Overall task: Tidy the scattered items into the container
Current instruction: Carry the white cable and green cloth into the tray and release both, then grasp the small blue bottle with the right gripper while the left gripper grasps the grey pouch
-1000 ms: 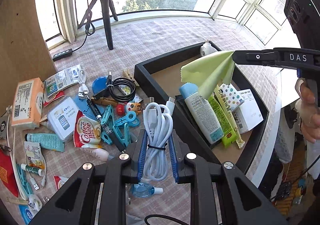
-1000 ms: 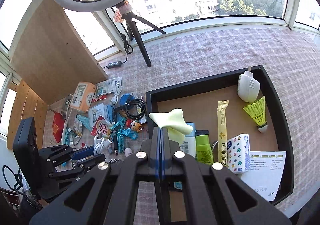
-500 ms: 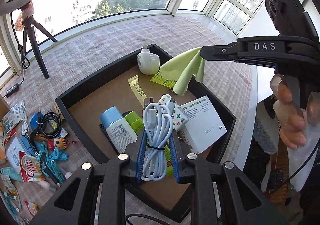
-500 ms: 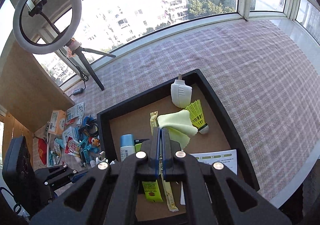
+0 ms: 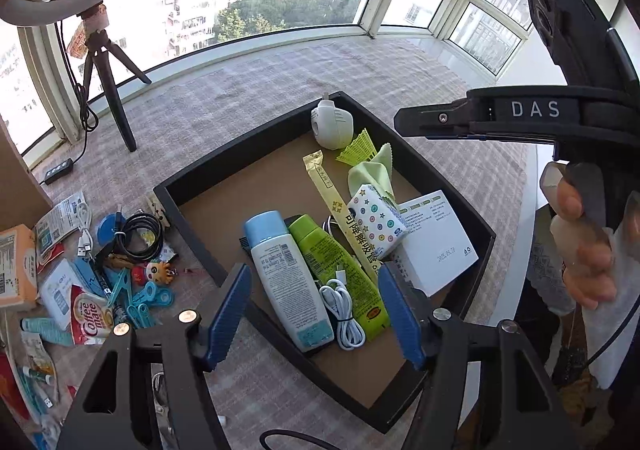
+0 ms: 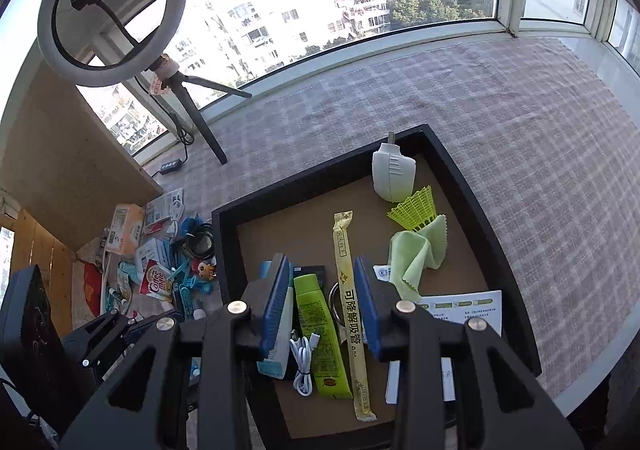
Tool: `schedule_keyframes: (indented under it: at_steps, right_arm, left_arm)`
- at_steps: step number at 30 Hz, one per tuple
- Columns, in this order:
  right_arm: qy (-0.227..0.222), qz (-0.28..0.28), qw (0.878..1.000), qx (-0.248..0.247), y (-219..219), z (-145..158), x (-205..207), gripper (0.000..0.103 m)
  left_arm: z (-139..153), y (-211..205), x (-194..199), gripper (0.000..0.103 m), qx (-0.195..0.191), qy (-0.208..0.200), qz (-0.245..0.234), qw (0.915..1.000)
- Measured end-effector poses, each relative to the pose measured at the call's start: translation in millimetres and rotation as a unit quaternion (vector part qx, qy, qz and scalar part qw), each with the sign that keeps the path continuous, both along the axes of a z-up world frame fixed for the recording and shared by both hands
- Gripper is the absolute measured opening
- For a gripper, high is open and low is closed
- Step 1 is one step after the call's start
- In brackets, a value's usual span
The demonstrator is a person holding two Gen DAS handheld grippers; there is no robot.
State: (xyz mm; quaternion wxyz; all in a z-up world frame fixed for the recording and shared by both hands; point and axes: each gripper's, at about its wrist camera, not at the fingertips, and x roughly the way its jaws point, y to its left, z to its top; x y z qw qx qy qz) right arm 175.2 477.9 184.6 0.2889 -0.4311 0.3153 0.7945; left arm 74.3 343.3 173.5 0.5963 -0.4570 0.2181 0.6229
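Both grippers have just let go. The left gripper (image 5: 316, 314) was holding a bundle of white cable a moment ago, and its jaws have just been opening. Now they stand wide with nothing between them, and the white cable (image 5: 344, 310) lies in the black tray (image 5: 256, 150), next to the green tube (image 5: 336, 266) and the blue-capped bottle (image 5: 286, 270). The right gripper (image 6: 322, 302) was pinching a light green cloth. Its jaws have just been opening too, and nothing is pressed between them now. The green cloth (image 6: 418, 254) rests in the tray, touching the yellow shuttlecock (image 6: 416, 210), near the white plug-in device (image 6: 392, 172). So two more things are put away. But the job is not finished, I think. A big messy pile is left on the checked tablecloth (image 5: 248, 90) beside the tray: blue clips (image 5: 140, 298), a black coiled cable (image 5: 138, 232), a Coffee mate packet (image 5: 90, 314) and an orange box (image 5: 18, 266). The hands will likely go back there for more.
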Motion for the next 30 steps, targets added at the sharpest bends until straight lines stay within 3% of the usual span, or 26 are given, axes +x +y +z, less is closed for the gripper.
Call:
schedule_keyframes:
  at_steps: [7, 16, 24, 30]
  right_arm:
    - [-0.002, 0.060, 0.998, -0.014, -45.1, -7.3, -29.5, 0.033]
    - [-0.023, 0.158, 0.987, -0.033, -121.8, -33.7, -73.9, 0.033]
    - [-0.061, 0.228, 0.969, -0.074, -181.9, -88.6, -108.1, 0.033]
    - [-0.108, 0.289, 0.950, -0.048, -217.4, -123.5, -123.7, 0.033]
  left_arm:
    - [-1.2, -68.2, -65.1, 0.062, -0.018, 0.024, 0.054, 0.9981]
    - [-19.2, -166.8, -141.9, 0.060, -0.045, 0.027, 0.145, 0.9881]
    - [-63.7, -201.8, -133.2, 0.060, -0.085, 0.004, 0.143, 0.9860]
    - [-99.0, -206.4, -105.7, 0.062, -0.119, -0.037, 0.150, 0.9808]
